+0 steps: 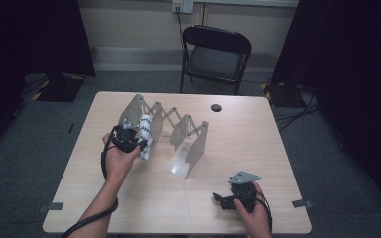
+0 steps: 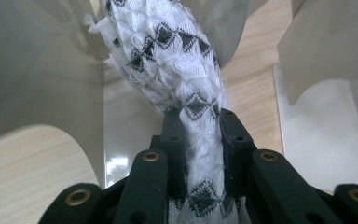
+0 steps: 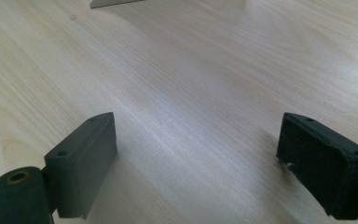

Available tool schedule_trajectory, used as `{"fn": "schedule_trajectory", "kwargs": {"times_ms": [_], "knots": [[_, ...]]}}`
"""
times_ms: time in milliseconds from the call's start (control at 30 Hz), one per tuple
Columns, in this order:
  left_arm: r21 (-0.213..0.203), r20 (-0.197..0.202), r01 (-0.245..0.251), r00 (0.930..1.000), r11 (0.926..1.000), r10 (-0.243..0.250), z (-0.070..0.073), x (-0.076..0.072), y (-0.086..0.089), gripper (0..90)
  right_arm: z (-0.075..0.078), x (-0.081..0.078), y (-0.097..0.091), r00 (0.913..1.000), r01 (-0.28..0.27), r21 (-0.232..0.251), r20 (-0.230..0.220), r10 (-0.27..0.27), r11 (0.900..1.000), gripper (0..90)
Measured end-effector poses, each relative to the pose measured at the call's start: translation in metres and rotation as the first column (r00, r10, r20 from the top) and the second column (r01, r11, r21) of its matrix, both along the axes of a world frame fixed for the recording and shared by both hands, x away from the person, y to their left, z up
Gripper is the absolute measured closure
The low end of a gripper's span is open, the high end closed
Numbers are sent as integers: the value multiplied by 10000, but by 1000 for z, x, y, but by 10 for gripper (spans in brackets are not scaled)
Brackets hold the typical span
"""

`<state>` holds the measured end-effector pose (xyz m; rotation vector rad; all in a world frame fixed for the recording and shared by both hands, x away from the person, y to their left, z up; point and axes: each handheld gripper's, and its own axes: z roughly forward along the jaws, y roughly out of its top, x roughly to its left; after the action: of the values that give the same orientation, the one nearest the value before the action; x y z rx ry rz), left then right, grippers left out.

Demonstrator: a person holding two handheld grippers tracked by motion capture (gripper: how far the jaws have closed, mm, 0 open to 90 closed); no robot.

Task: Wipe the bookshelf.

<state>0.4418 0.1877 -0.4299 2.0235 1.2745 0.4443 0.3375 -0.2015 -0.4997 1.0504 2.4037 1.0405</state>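
Observation:
A white knitted cloth with black diamond patterns (image 2: pixel 177 70) is pinched between the jaws of my left gripper (image 2: pixel 198 135), which is shut on it. In the high view the cloth (image 1: pixel 145 135) hangs beside the left end of a grey accordion-style rack (image 1: pixel 178 130), with the left gripper (image 1: pixel 129 141) held just left of it. The rack's pale panels (image 2: pixel 32 70) rise on both sides of the cloth. My right gripper (image 1: pixel 223 201) rests low near the table's front right, and its jaws (image 3: pixel 198 163) stand wide open over bare wood.
The light wooden table (image 1: pixel 238 148) has a round cable hole (image 1: pixel 217 107) near its far edge. A black folding chair (image 1: pixel 214 57) stands behind the table. Dark curtains flank both sides, and cables lie on the floor at the right.

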Motion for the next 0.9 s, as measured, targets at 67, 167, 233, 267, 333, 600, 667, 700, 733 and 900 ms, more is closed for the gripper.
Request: {"fn": "schedule_trajectory", "kwargs": {"times_ms": [67, 167, 233, 267, 333, 600, 667, 700, 733, 900], "knots": [[71, -64, -17, 10000, 10000, 17, -6, 0, 0, 751, 0, 0, 0, 10000, -1, 1, -2, 1, 10000, 113], [100, -212, -52, 9998, 9999, 54, -16, 0, -2, 751, 0, 0, 0, 10000, 5, -1, -2, -5, 10000, 113], [143, -271, -22, 9996, 9999, 26, -22, -1, -2, 751, 0, 0, 0, 10000, -2, -2, -4, 2, 10000, 113], [194, -325, -9, 9995, 9998, 15, -24, -1, -2, 751, 0, 0, 0, 10000, 0, 1, -3, 0, 10000, 113], [202, -402, -71, 9992, 9998, 79, -29, -2, -2, 750, 0, 0, 0, 10000, -1, 1, -1, 1, 10000, 113], [52, 165, -285, 9995, 9996, 285, -1, -4, 6, 750, 0, 0, 0, 10000, -4, -1, -5, 4, 10000, 113], [6, 436, -314, 9986, 9995, 313, 14, -4, 6, 748, 0, 0, 0, 10000, -3, -1, -5, 3, 10000, 113], [-35, 609, -380, 9974, 9993, 382, 23, -4, 6, 748, 0, 0, 0, 10000, -4, -1, -7, 4, 10000, 113], [-32, 818, -385, 9959, 9993, 387, 31, -3, 6, 747, 0, 0, 0, 10000, -19, 7, 2, 19, 10000, 113], [28, 1387, -247, 9900, 9997, 241, 59, 6, -2, 742, 0, 1, 1, 10000, -29, -6, 11, 29, 10000, 110]]}}
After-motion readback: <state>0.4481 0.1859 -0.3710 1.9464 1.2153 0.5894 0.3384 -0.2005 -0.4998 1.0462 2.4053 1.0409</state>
